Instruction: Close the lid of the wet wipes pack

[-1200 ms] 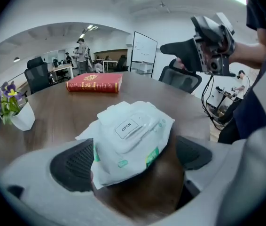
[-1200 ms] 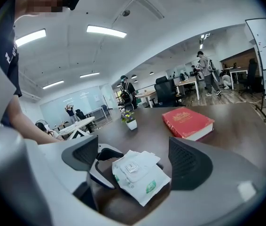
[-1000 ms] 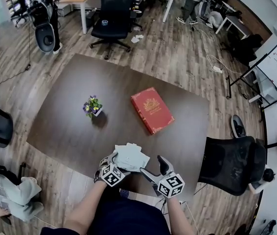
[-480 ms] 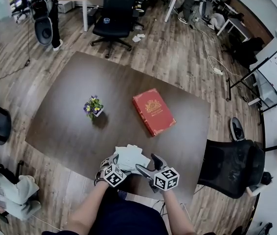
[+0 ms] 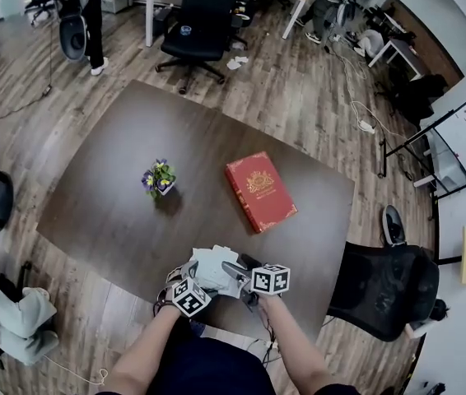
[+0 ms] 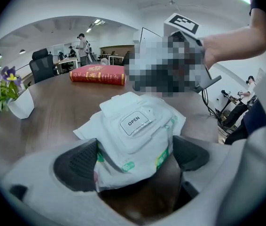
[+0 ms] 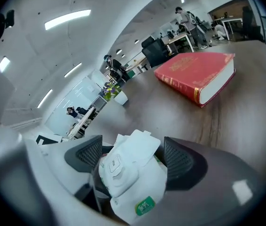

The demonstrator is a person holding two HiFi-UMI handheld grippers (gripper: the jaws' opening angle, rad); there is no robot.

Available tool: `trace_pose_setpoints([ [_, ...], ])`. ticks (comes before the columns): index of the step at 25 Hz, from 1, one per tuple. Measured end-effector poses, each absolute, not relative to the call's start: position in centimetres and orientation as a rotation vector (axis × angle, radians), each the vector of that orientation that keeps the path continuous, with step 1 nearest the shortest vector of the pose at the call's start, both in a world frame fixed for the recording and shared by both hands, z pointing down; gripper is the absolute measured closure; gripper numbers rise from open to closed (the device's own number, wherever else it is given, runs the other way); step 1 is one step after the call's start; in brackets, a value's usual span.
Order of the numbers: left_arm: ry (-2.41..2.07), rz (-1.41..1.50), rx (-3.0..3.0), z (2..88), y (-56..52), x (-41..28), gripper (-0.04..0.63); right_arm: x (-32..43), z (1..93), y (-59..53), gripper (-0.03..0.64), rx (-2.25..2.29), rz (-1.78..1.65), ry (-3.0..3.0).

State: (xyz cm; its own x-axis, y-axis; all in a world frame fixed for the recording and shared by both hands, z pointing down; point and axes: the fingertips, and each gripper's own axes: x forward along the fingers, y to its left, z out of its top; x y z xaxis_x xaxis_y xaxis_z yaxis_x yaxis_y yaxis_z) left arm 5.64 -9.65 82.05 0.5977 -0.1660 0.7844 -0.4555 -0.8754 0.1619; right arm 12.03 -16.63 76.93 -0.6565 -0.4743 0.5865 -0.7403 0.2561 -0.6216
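Note:
The white wet wipes pack (image 5: 212, 268) sits at the table's near edge. Its top shows a label reading OPEN (image 6: 134, 121), and a white flap (image 7: 141, 147) stands up behind it. My left gripper (image 5: 190, 273) has its dark pads pressed on the pack's near end (image 6: 133, 147), jaws still closing. My right gripper (image 5: 231, 271) has come in from the right. Its jaws are closing with the pack (image 7: 133, 173) between them, and the pads (image 7: 181, 160) stand a little off its sides.
A red book (image 5: 260, 191) lies mid-table on the dark brown table (image 5: 109, 196), with a small potted flower (image 5: 157, 178) to its left. A black office chair (image 5: 385, 282) stands right of the table. More chairs and desks are far behind.
My right gripper has dropped and swung left, from beside the pack to around it. My left gripper has stayed in place on the pack.

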Motion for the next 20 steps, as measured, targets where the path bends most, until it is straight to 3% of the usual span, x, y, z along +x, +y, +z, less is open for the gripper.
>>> trace_pose_setpoints([
  [6, -0.492, 1.168, 2.479, 82.1, -9.6, 5.8, 0.100, 11.9, 78.9, -17.0, 0.196, 1.060, 1.373, -2.168],
  [15, -0.486, 1.187, 2.479, 82.3, -9.9, 5.8, 0.101, 11.3, 79.1, -17.2, 0.280, 0.975, 1.308, -2.151],
  [20, -0.482, 1.197, 2.477, 82.2, -9.6, 5.7, 0.104, 10.8, 77.3, -17.0, 0.284, 0.959, 1.270, -2.205],
])
